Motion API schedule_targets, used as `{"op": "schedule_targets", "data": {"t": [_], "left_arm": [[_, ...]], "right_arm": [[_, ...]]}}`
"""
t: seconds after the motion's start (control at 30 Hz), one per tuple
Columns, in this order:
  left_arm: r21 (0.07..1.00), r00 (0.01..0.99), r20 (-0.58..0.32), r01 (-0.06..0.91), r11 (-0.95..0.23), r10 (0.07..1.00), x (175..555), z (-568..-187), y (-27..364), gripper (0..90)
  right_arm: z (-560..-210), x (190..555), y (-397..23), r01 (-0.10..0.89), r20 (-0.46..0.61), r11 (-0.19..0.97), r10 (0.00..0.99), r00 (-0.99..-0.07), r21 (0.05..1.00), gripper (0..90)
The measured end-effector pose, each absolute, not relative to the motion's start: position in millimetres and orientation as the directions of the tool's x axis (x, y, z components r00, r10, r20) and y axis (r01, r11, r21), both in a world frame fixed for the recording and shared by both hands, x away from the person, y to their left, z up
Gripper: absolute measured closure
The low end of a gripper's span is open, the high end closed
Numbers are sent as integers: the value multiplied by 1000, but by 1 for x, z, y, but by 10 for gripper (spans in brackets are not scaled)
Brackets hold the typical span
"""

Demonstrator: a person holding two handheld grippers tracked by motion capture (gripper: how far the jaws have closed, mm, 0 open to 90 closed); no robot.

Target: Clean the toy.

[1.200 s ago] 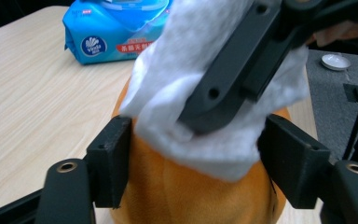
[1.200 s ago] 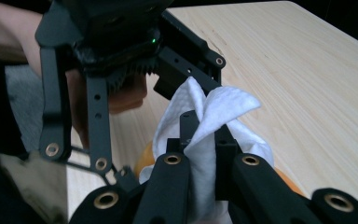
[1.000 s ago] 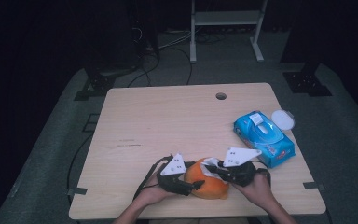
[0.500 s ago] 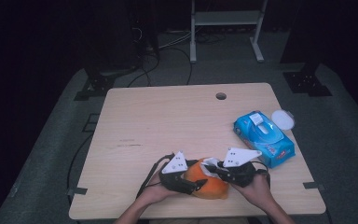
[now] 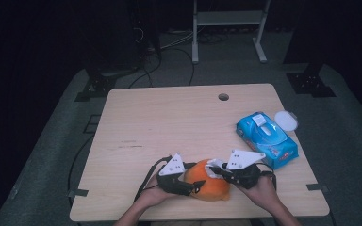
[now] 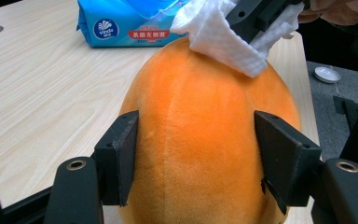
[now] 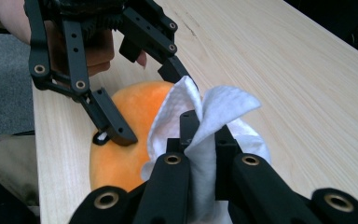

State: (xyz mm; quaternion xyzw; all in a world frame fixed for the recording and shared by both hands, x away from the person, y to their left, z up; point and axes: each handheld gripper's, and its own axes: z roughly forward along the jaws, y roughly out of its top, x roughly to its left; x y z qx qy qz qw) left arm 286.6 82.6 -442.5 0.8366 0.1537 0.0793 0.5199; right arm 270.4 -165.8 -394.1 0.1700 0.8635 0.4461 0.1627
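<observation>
An orange plush toy (image 5: 207, 187) lies near the table's front edge. My left gripper (image 5: 191, 187) straddles it from the left. In the left gripper view both pads (image 6: 121, 154) press into the toy's (image 6: 200, 121) sides, and the jaws have just been closing on it. My right gripper (image 5: 218, 172) comes in from the right, shut on a white tissue (image 5: 213, 165). The tissue (image 7: 214, 112) is folded between the right gripper's (image 7: 200, 133) jaws and rests on top of the toy (image 7: 130, 112). The left gripper view has the tissue (image 6: 219, 32) draped over the toy's far end.
A blue pack of wipes (image 5: 266, 139) lies at the right of the table (image 5: 169, 122), with a round white lid (image 5: 286, 120) just beyond it off the table's edge. A cable hole (image 5: 223, 97) sits near the far edge. Stands and cables are on the floor behind.
</observation>
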Motion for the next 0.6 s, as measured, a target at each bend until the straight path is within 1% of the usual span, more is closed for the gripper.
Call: {"op": "schedule_targets", "data": {"t": [0.07,0.1,0.17,0.2,0.23,0.27,0.3,0.37,0.43,0.5,0.6], "left_arm": [[893,942,-26,172,-415,333,287,-441,81,331],[895,945,-25,167,-413,328,289,-440,80,293],[899,942,-28,169,-403,333,292,-437,76,182],[905,945,-23,158,-394,328,293,-437,75,155],[910,946,-18,149,-387,323,292,-437,72,152],[910,946,-18,149,-387,323,292,-437,72,173],[900,947,26,117,-421,319,290,-438,70,242],[895,945,16,132,-427,327,291,-437,73,313],[889,940,12,145,-433,340,292,-438,76,342],[887,938,-6,164,-431,345,293,-439,80,351],[889,939,-11,167,-427,344,293,-440,85,358]], "right_arm": [[-395,270,-167,150,-126,542,438,-890,827,865],[-395,270,-167,150,-124,543,434,-893,826,865],[-397,269,-163,145,-125,548,425,-897,824,865],[-398,268,-161,142,-130,550,425,-896,823,864],[-398,268,-159,141,-125,547,421,-898,825,865],[-398,268,-158,140,-123,545,418,-900,827,864],[-397,268,-156,131,-138,556,415,-899,821,864],[-396,269,-159,129,-141,558,414,-899,820,865],[-395,271,-164,147,-121,545,427,-896,826,865],[-396,272,-170,157,-122,545,440,-890,824,865],[-397,273,-180,178,-99,525,457,-884,832,865]]}}
